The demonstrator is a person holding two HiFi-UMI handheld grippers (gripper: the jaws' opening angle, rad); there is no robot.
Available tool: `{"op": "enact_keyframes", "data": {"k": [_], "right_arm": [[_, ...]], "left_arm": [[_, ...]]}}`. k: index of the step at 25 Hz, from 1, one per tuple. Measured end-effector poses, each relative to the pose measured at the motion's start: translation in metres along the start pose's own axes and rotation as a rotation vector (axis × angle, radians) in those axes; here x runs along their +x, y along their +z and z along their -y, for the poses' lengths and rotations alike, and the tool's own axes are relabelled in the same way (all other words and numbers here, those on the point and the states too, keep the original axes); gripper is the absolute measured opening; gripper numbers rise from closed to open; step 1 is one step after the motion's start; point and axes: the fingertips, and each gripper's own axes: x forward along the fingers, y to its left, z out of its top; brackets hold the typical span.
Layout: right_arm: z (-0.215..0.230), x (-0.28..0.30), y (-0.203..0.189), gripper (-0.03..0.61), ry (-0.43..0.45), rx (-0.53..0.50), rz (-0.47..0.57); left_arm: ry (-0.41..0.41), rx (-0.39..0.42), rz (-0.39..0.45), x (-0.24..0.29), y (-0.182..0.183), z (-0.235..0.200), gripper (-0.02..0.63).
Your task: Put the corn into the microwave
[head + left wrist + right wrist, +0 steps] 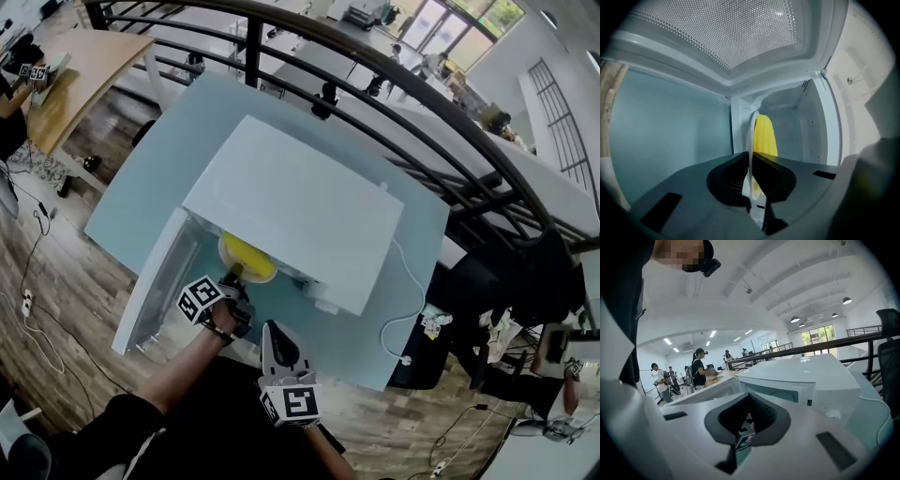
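- Corn (765,136): a yellow cob lying on a white plate (750,136), right at the mouth of the microwave (300,202) and going into the cavity.
- Left gripper (751,161): jaws clamped on the plate's rim. The grip is on the plate, not the cob, so the cob probably sits loose.
- Step in hand, my read: carry the plate deeper and set it on the cavity floor.
- Keep the plate level. Any tilt away from the jaws could roll the corn off.
- A rim-only pinch is weak against twist, so move slowly with no jerks.
- Door (150,281) is swung wide to the left. Stay clear of it and of the perforated roof.
- Let go only once the plate rests flat, then back straight out.
- Right gripper (271,330): jaws together, nothing in them, held back outside the opening. It is free for the door later.
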Motion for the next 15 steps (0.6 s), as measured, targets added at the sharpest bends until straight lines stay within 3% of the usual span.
{"op": "enact_keyframes", "data": {"k": [15], "right_arm": [[0.021, 0.001, 0.008, 0.009, -0.011, -0.031, -0.041]], "left_arm": [[0.029, -0.054, 0.049, 0.031, -0.002, -0.002, 0.020]]}}
